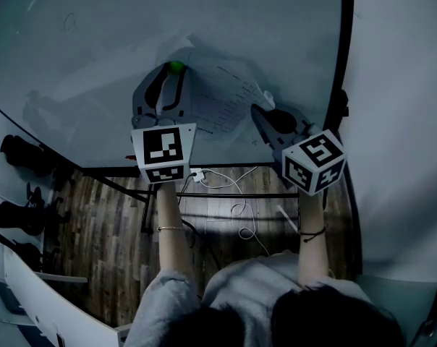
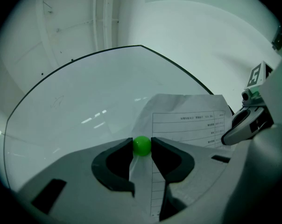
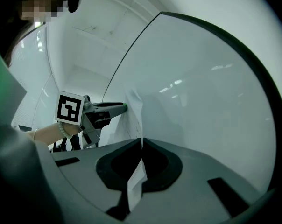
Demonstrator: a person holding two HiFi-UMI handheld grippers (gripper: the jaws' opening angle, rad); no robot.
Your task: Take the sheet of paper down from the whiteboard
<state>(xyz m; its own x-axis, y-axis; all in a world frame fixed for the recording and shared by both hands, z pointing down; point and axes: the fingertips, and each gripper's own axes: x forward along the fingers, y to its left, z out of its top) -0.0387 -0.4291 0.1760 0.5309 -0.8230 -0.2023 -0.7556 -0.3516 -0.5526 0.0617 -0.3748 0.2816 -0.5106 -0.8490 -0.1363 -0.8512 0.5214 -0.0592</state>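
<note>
Paper (image 1: 222, 100) hangs mid-frame on the whiteboard (image 1: 95, 63) in the head view. Left gripper view: left gripper (image 2: 142, 148) clenched on a green ball (image 2: 142, 144). Right gripper view: right gripper (image 3: 141, 141) pinching the paper's edge.

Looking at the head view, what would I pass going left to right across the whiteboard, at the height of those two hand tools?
left gripper, jaws shut on a green ball → sheet of paper → right gripper, pinching the paper's edge → whiteboard's dark right edge

The sheet of paper (image 2: 187, 120) carried a printed table, its lettering too small and blurred to read.
</note>
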